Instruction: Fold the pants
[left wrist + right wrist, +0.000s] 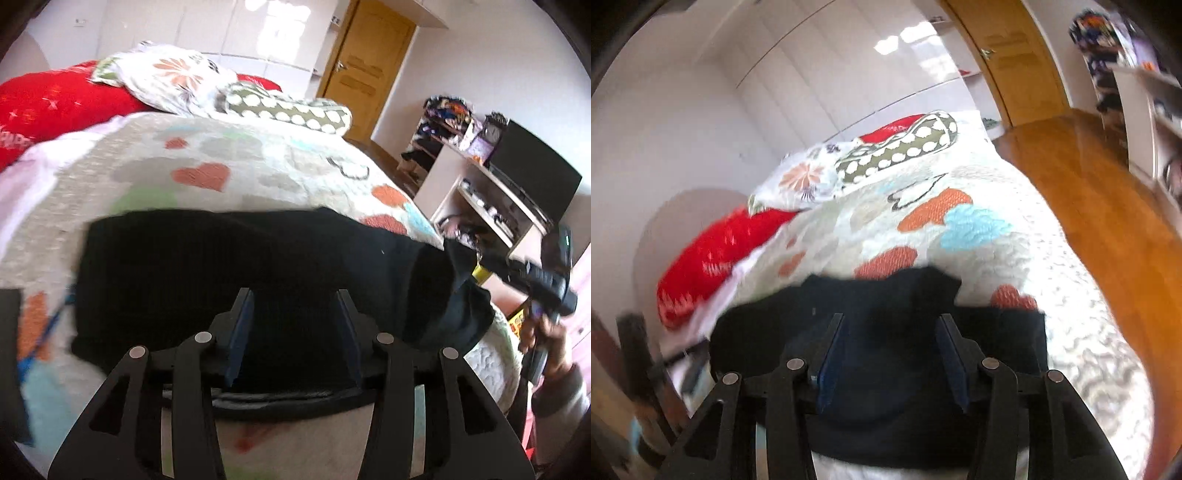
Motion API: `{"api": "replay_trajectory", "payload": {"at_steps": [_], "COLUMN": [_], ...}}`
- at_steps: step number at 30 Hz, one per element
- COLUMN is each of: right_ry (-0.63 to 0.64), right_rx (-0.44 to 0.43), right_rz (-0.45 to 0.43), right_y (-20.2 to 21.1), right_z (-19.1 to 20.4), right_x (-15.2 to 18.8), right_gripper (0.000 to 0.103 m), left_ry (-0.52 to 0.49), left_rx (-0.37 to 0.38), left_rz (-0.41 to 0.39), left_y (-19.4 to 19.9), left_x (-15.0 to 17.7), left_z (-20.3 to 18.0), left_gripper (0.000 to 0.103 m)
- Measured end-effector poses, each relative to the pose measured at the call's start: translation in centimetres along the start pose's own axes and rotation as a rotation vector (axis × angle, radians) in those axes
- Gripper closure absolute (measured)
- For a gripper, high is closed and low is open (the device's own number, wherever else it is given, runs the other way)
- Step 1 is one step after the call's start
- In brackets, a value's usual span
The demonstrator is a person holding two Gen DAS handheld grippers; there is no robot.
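Bed (192,147) with heart-print quilt fills both views, pillows (173,77) at the far end, wooden floor (1108,206) and a shelf unit (491,206) beyond its edge; pants (240,266) lie on the quilt near the bed's near edge, a compact black block, apparently already folded over on itself at least once; judged step: a fold has been laid down and let go, with both tools clear of the cloth, so the task looks well along; left hand-held gripper (295,328) hovers over the pants with jaws parted, nothing pinched between them, only fabric seen below the gap; right hand-held gripper (892,354) likewise stands open above the dark cloth, no fabric in its pads; in the left wrist view the right hand (546,343) holds its tool off the bed's right edge, apart from the garment; pants look thick, matt, ribbed or knitted, left edge fairly straight; right end less tidy, a loose lobe (465,314) bulging out toward the bed edge; right wrist view shows an uneven upper outline with a raised corner (938,280); next move, as a judgement: tuck or flatten that loose end, or take one short edge with both tools for a final fold; grip should catch all layers together; motion blur hides seams and waistband.
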State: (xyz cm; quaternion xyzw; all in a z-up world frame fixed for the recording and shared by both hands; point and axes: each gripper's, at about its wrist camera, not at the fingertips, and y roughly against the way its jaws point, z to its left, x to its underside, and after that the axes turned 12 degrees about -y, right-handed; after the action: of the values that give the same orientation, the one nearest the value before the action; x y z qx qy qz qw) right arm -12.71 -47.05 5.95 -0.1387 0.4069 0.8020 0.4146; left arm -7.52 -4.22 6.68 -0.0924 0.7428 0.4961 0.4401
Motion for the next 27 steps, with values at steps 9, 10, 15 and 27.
{"api": "replay_trajectory", "payload": {"at_steps": [9, 10, 15, 27], "right_ry": [0.288, 0.362, 0.431, 0.067], "right_rx": [-0.105, -0.105, 0.163, 0.061], "right_rz": [0.010, 0.007, 0.167, 0.040], "right_y": [0.7, 2.2, 2.7, 0.6], "right_z": [6.4, 7.2, 3.6, 0.4], "right_x": [0.7, 1.8, 6.1, 0.2], "right_gripper": [0.092, 0.092, 0.092, 0.036], "left_ry": [0.016, 0.038, 0.047, 0.026], "left_rx": [0.079, 0.099, 0.120, 0.119], "left_rz": [0.051, 0.040, 0.027, 0.012], "left_y": [-3.7, -3.6, -3.6, -3.5], "left_x": [2.5, 2.6, 2.8, 3.3], "left_z": [-0.9, -0.5, -0.4, -0.8], "left_gripper": [0.059, 0.059, 0.059, 0.056]}}
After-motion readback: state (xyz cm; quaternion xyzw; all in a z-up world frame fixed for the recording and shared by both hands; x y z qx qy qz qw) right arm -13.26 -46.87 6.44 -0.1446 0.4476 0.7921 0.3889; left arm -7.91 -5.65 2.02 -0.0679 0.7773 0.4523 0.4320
